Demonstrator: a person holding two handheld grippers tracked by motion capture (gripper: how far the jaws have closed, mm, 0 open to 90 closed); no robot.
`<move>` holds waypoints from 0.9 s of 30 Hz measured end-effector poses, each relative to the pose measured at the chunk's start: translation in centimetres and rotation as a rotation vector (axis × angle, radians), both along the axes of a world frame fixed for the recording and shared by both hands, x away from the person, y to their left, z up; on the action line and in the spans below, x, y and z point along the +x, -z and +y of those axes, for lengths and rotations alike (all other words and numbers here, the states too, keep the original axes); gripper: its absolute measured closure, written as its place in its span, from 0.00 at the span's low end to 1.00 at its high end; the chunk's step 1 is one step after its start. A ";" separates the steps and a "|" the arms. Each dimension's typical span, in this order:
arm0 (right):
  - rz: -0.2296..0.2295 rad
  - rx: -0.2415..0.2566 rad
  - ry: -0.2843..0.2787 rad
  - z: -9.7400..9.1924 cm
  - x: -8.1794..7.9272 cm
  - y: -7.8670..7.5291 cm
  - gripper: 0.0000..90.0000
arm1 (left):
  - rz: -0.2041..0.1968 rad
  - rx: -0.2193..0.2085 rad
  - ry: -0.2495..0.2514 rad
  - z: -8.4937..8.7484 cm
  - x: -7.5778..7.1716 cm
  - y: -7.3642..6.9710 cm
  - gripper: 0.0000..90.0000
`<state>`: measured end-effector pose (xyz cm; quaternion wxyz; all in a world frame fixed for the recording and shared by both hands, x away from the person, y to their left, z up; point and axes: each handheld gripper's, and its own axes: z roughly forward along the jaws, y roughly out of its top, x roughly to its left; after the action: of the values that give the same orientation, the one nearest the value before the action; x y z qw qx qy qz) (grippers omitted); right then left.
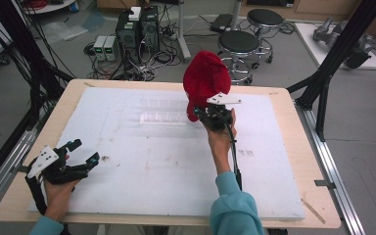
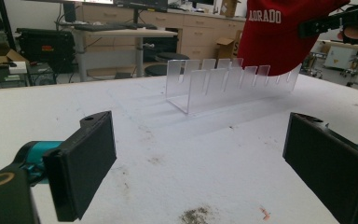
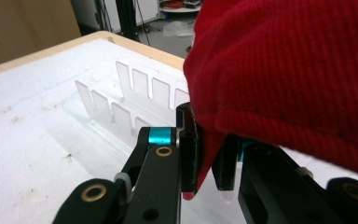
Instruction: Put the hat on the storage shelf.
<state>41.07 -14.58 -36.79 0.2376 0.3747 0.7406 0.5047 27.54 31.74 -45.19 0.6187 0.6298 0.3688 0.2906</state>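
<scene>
A red cap (image 1: 205, 78) with white lettering hangs in the air above the right end of a clear acrylic slotted rack (image 1: 162, 117) on the white foam board. My right gripper (image 1: 214, 116) is shut on the cap's lower edge; in the right gripper view the red fabric (image 3: 289, 65) is pinched between the black pads (image 3: 191, 144), with the rack (image 3: 121, 107) behind. In the left gripper view the cap (image 2: 279, 32) hovers over the rack (image 2: 223, 81). My left gripper (image 1: 85, 152) rests open near the board's front left, far from both.
The white foam board (image 1: 166, 161) covers most of the wooden table (image 1: 293, 152). Beyond the table's far edge stand black stools (image 1: 239, 44), computer towers (image 1: 137, 29) and loose cables. Black frame legs (image 1: 333, 63) rise at both sides.
</scene>
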 end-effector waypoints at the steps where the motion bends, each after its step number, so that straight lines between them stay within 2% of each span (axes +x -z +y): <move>1: 0.004 -0.006 0.002 0.1 0.0 0.1 0.93 | 0.000 0.000 0.000 0.0 0.0 0.0 0.11; 7: 0.037 -0.020 0.000 0.3 0.3 1.0 0.93 | 0.000 0.002 0.004 0.1 0.0 0.0 0.12; 9: 0.031 -0.002 0.000 0.1 0.2 1.3 0.93 | -0.001 0.001 0.005 0.1 0.0 0.0 0.12; 18: 0.038 -0.002 -0.001 0.0 0.0 1.4 0.91 | -0.004 -0.003 0.002 0.1 0.0 0.0 0.12; 22: 0.022 -0.030 0.034 0.3 -0.1 1.6 0.74 | -0.022 0.002 0.002 0.0 -0.2 0.1 0.12; 23: -0.002 -0.029 0.034 0.6 -0.2 1.5 0.57 | -0.025 0.000 0.003 0.0 -0.3 0.1 0.12; 24: -0.002 -0.029 0.034 0.6 -0.2 1.5 0.57 | -0.027 -0.001 0.002 0.1 -0.3 0.1 0.12; 25: -0.016 -0.031 0.037 0.7 -0.3 1.4 0.47 | -0.031 -0.004 -0.001 0.1 -0.3 0.1 0.13; 27: -0.036 -0.030 0.050 0.9 -0.6 1.1 0.36 | -0.031 -0.006 -0.006 0.1 -0.3 0.1 0.15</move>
<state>40.42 -13.72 -37.88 0.2688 0.3802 0.7341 0.4943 27.21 31.85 -45.30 0.6253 0.6225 0.3618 0.3010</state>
